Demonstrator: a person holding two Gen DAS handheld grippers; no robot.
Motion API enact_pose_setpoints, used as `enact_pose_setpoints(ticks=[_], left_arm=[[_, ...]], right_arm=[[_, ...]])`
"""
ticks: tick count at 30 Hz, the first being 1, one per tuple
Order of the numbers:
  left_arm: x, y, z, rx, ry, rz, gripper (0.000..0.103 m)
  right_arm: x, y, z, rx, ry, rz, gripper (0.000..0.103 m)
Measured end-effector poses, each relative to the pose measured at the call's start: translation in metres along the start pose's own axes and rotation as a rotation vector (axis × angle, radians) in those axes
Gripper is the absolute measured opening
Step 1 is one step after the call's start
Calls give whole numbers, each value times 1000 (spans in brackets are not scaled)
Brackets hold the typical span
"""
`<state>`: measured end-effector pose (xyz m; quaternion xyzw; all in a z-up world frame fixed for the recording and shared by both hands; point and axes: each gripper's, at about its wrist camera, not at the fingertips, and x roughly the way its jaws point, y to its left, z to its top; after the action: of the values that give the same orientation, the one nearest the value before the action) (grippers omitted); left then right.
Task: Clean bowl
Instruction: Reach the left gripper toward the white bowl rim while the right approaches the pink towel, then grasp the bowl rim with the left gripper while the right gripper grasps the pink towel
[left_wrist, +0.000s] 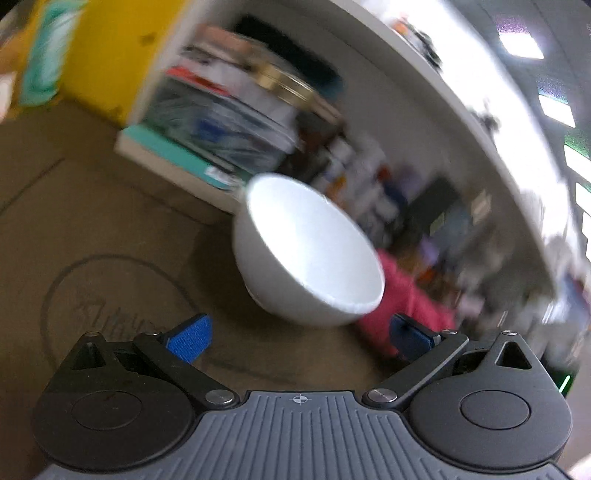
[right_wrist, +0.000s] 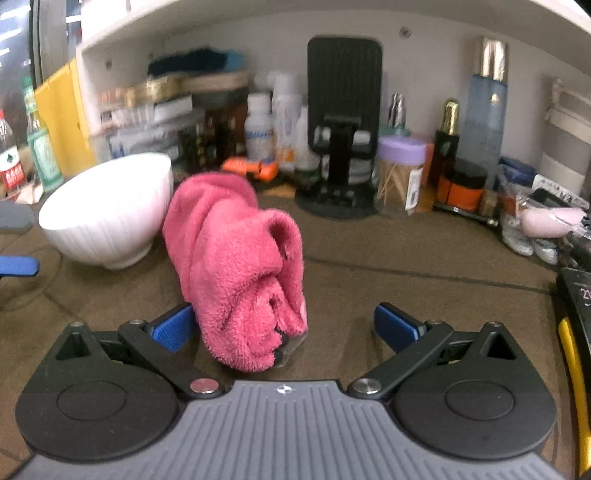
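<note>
A white ribbed bowl (right_wrist: 107, 210) stands upright on the brown desk mat, left of a rolled pink towel (right_wrist: 236, 266). In the left wrist view the bowl (left_wrist: 310, 254) is just ahead of my open, empty left gripper (left_wrist: 299, 338), with the towel (left_wrist: 402, 310) behind it to the right. My right gripper (right_wrist: 284, 325) is open, its jaws on either side of the towel's near end. A blue fingertip (right_wrist: 18, 266) of the left gripper shows at the left edge of the right wrist view.
A shelf unit at the back holds bottles, a black phone stand (right_wrist: 343, 129), a toothpick jar (right_wrist: 400, 173) and cosmetics. Stacked boxes (left_wrist: 221, 122) and a yellow panel (left_wrist: 110, 55) stand at the left. A dark device with a yellow cable (right_wrist: 572, 350) lies at the right edge.
</note>
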<state>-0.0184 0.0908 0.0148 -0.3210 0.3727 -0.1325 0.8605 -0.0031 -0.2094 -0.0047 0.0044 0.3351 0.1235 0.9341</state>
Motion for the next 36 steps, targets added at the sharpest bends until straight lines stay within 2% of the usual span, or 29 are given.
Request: enact_pose_setpoints(ticks=[3, 5, 6, 7, 9, 11, 12, 13, 14, 15, 17, 18, 19, 21, 23, 24, 26, 27, 28, 30, 33, 34, 35, 36], left_arm=[[10, -7, 25, -50, 26, -18, 103], [14, -4, 24, -88, 37, -21, 99], [22, -3, 31, -140, 59, -14, 84], [22, 4, 35, -158, 69, -14, 62], [29, 12, 33, -181, 90, 6, 44], [35, 15, 33, -168, 102, 23, 43], [37, 15, 34, -151, 101, 28, 40], [39, 15, 35, -132, 102, 35, 37], [41, 14, 37, -112, 106, 52, 35], [43, 15, 38, -108, 110, 54, 35], [50, 19, 42, -143, 139, 66, 40], [49, 20, 43, -149, 135, 66, 41], [49, 20, 43, -153, 131, 66, 44], [50, 16, 41, -132, 135, 75, 44], [51, 12, 39, -109, 138, 84, 40], [53, 8, 38, -92, 141, 96, 35], [52, -3, 33, -20, 125, 129, 34], [50, -8, 28, 30, 108, 149, 29], [47, -14, 24, 80, 91, 168, 22], [42, -26, 15, 180, 57, 207, 16], [35, -43, 2, 330, 5, 264, 15], [33, -49, -2, 375, -11, 283, 16], [33, -54, -6, 400, -18, 298, 16], [30, -64, -15, 472, -35, 334, 16]], right_arm=[[5, -5, 0, 10, 20, 0, 103], [7, 0, -1, -31, 31, -33, 103], [6, 2, -1, -46, 29, -44, 103], [6, 4, -2, -57, 27, -53, 103], [5, 6, -3, -63, 25, -58, 102], [3, 5, -4, -59, 16, -57, 90], [-1, 2, -5, -42, 1, -38, 67], [-2, 0, -6, -19, -9, -7, 57], [0, 1, -5, -3, -9, 6, 55], [0, -4, -4, 38, -13, 39, 56], [0, -14, 0, 108, -21, 123, 66], [0, -19, 2, 133, -34, 158, 86], [0, -20, 4, 138, -70, 163, 96], [2, -20, 8, 137, -111, 167, 96], [14, -20, 15, 138, -98, 189, 84], [27, -19, 20, 134, -50, 202, 63], [38, -18, 25, 128, -19, 215, 48], [41, -17, 29, 124, -27, 224, 37], [41, -16, 30, 120, -39, 219, 31], [33, -15, 28, 98, -76, 191, 27], [-4, -9, 22, 2, -208, 91, 27], [-23, -8, 22, -28, -257, 84, 27], [-34, -6, 22, -45, -267, 106, 27], [-55, -4, 21, -67, -266, 154, 27]])
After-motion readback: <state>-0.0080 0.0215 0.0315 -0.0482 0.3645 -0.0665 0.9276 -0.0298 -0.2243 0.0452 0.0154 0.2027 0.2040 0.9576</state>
